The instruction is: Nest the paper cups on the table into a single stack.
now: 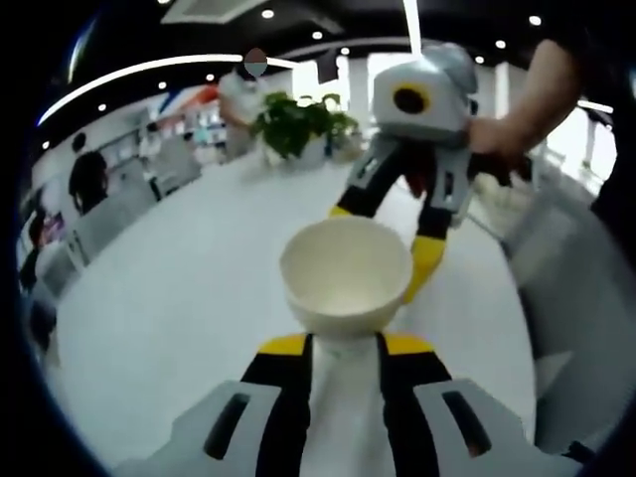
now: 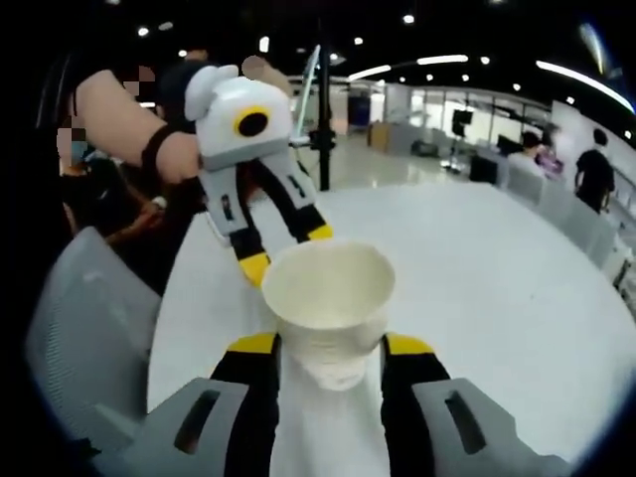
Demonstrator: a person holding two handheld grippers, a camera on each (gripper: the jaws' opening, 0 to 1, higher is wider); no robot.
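Both grippers, left gripper (image 1: 343, 343) and right gripper (image 2: 328, 343), each clamp a paper cup (image 1: 346, 273); nesting them needs mouth-to-base alignment.

A white round table (image 1: 179, 298) stands under a dark ceiling with spot lights (image 1: 267, 14). A potted plant (image 1: 298, 127) sits at its far edge; a grey chair (image 2: 79, 328), perhaps mesh-backed, stands beside it.
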